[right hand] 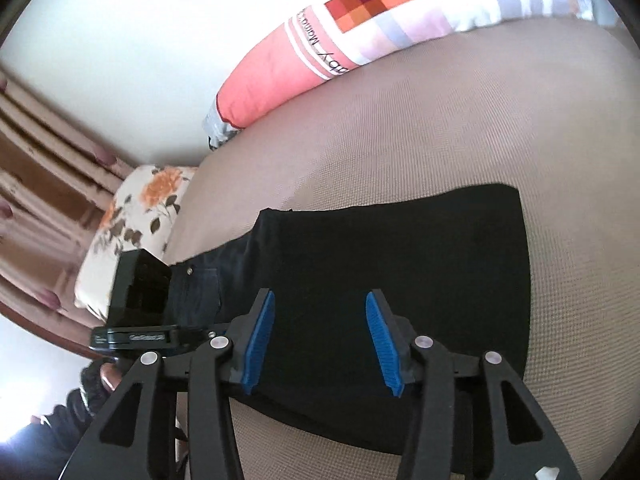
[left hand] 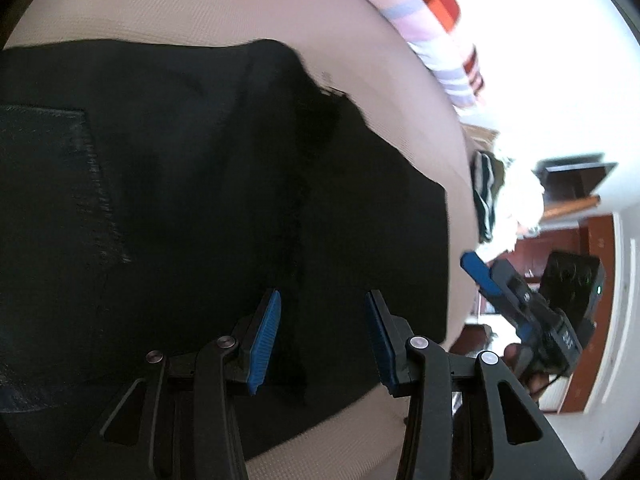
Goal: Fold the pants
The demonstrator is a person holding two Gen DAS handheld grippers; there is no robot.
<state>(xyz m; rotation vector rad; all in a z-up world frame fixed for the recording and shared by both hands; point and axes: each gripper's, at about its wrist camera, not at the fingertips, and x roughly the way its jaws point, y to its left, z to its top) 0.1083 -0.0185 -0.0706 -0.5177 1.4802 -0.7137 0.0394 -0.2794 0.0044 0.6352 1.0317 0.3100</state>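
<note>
Black pants lay folded on the tan bed, both grippers open above them.

The pants lay flat on the bed, a back pocket showing at the end toward the floral pillow. The right gripper hovered over the cloth, its blue pads spread apart with nothing between them. The left gripper was likewise spread wide above the dark fabric, holding nothing. A striped pillow lay along the far edge, apart from the pants.
</note>
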